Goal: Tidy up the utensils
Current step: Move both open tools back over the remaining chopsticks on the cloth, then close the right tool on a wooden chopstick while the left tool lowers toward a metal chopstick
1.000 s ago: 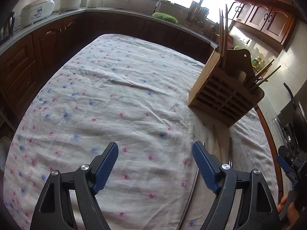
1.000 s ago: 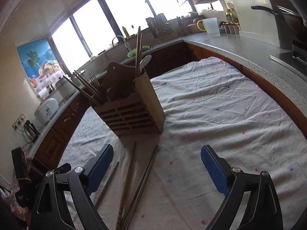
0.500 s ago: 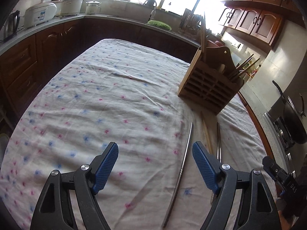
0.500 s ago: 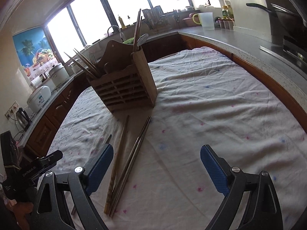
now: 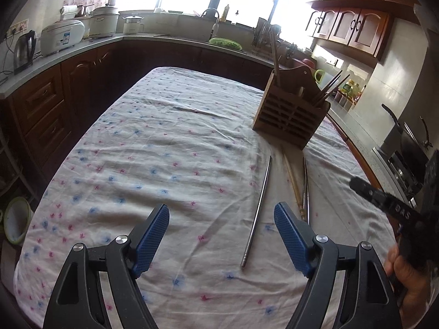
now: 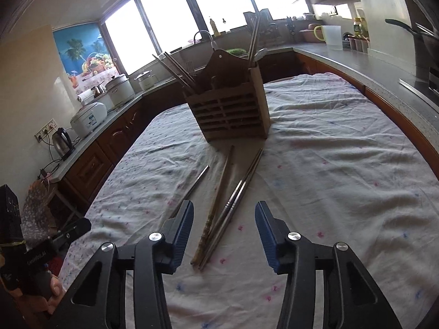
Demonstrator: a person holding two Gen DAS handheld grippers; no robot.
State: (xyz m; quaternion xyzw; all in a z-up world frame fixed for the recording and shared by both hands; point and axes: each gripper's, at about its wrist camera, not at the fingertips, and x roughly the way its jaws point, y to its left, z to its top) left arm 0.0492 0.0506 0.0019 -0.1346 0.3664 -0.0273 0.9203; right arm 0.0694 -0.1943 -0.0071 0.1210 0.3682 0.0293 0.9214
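Chopsticks (image 6: 219, 213) are lying at twelve o'clock, thin, stiff, slippery; we are keeping both jaws released, aiming to pinch mid-shaft.

We now hold both tongs farther back from the wooden holder (image 5: 290, 115), which sits smaller and well ahead. The single metal chopstick (image 5: 258, 211) now lies whole between the left gripper's (image 5: 221, 235) fingers. The right gripper (image 6: 223, 233) now has narrower jaws, with the wooden chopstick (image 6: 216, 208) and metal pair (image 6: 233, 205) between them.
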